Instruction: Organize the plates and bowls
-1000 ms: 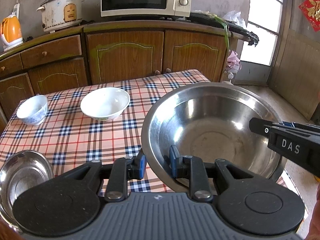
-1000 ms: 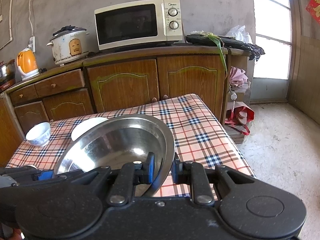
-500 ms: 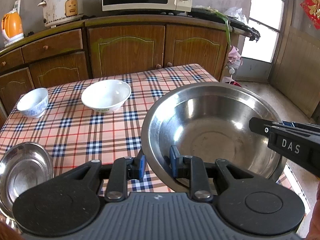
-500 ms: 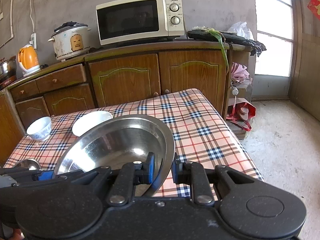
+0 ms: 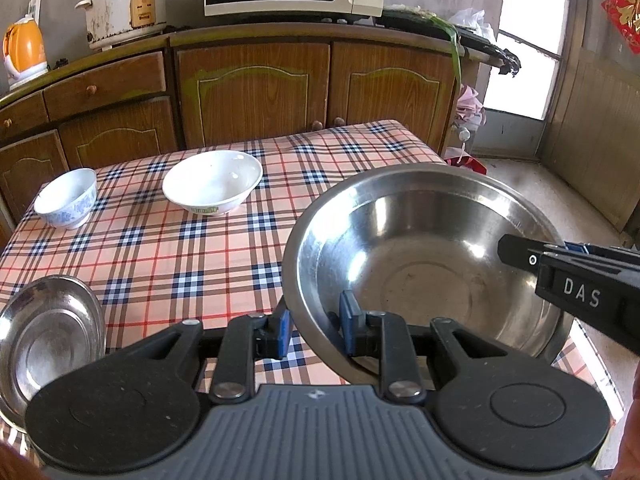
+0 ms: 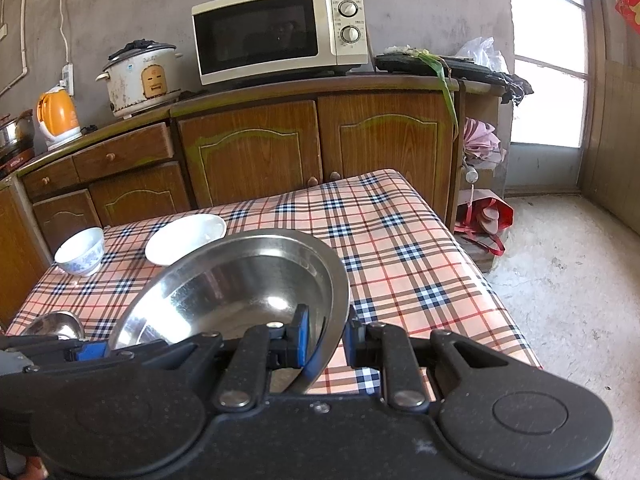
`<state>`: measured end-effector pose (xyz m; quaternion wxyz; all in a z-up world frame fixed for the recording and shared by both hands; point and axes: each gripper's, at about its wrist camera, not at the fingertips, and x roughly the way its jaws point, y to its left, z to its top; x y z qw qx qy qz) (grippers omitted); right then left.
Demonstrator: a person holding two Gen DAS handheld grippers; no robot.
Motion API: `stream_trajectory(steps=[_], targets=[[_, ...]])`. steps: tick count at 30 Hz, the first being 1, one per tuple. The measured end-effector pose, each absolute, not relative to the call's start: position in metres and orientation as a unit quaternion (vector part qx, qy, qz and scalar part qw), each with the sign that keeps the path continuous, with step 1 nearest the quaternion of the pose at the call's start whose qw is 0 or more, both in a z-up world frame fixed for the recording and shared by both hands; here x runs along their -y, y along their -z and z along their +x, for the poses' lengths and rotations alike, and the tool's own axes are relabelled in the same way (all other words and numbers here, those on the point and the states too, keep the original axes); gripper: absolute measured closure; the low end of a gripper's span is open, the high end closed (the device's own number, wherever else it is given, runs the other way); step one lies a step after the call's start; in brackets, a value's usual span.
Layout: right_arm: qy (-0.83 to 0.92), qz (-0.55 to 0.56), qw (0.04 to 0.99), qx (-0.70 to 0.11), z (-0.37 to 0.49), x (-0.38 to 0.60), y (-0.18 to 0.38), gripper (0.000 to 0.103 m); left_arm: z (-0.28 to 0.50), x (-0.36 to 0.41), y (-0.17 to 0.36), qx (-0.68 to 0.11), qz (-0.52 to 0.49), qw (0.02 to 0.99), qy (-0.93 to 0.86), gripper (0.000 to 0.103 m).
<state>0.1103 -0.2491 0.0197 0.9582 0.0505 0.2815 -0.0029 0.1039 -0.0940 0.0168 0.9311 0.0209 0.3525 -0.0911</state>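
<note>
Both grippers hold one large steel bowl (image 5: 424,256) above the near right part of the checked table (image 5: 200,248). My left gripper (image 5: 314,330) is shut on its near left rim, one blue pad outside and one inside. My right gripper (image 6: 324,338) is shut on the steel bowl's (image 6: 240,280) right rim; it also shows at the right of the left wrist view as the right gripper (image 5: 568,276). On the table stand a wide white bowl (image 5: 213,187), a small blue-patterned bowl (image 5: 66,197) and a small steel dish (image 5: 48,336) at the near left.
Wooden cabinets (image 5: 252,84) run behind the table, carrying a microwave (image 6: 280,32), a rice cooker (image 6: 140,78) and an orange kettle (image 6: 58,116). To the right lie bare floor (image 6: 568,280), a red bag (image 6: 486,216) and a door.
Both views have drawn back and up a little: the table and its bowls sit slightly farther off than before. The grips on the steel bowl look unchanged.
</note>
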Motion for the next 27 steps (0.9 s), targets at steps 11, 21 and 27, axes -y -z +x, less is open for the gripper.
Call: stream_trajectory(steps=[11,21,27], targets=[[0.000,0.053,0.956,-0.289,0.109,0.249,-0.012,0.080,0.103,0.093,-0.010,-0.360,0.020,0.929,0.089,0.078],[-0.001,0.056,0.953,-0.297,0.109,0.251,-0.005,0.080,0.102,0.094,-0.005,-0.367,0.022,0.926,0.090,0.078],[-0.004,0.058,0.952,-0.301,0.109,0.251,-0.002,0.080,0.101,0.093,-0.002,-0.371,0.021,0.924,0.090,0.077]])
